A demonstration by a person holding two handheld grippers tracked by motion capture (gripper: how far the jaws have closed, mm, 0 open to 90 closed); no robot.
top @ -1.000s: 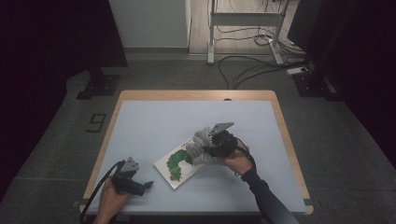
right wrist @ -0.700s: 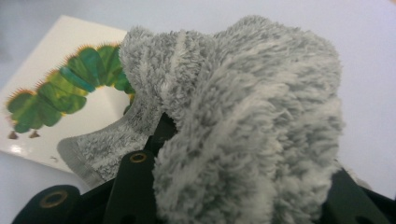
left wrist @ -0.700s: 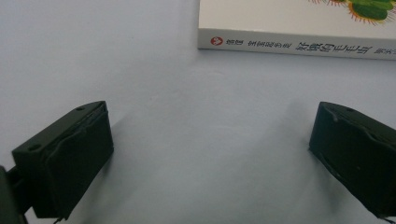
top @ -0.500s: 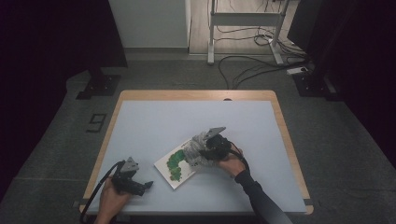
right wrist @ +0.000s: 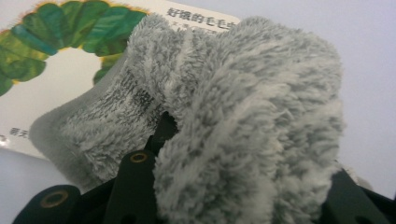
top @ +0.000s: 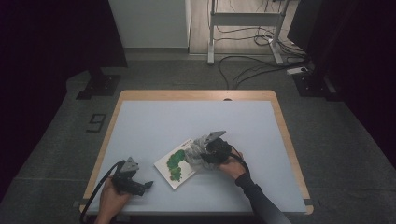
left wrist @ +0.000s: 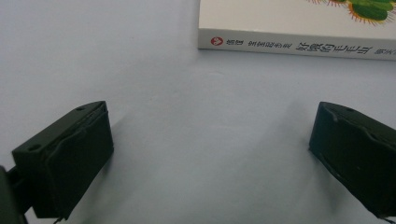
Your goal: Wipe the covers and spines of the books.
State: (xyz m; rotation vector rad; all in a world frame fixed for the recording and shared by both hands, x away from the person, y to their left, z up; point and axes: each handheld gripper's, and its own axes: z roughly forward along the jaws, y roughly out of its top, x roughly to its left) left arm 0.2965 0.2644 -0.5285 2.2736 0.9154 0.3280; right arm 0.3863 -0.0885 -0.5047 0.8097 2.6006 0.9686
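A white picture book (top: 175,163) with a green caterpillar on its cover lies flat near the table's front middle; its spine (left wrist: 294,44) shows in the left gripper view. My right gripper (top: 205,151) is shut on a fluffy grey cloth (top: 198,148), bunched thick between the jaws (right wrist: 224,112), and holds it low over the book's right corner (right wrist: 56,70). My left gripper (top: 148,185) rests on the table at the front left, open, its two black fingers (left wrist: 70,154) wide apart with bare table between them, pointing at the book.
The pale blue table top (top: 187,121) has a wooden rim (top: 196,94). Beyond the far edge, cables (top: 252,70) and a metal stand (top: 243,21) sit on the dark floor.
My right gripper has sunk with the grey cloth and shifted slightly left, closer over the book. The left gripper has stayed where it was.
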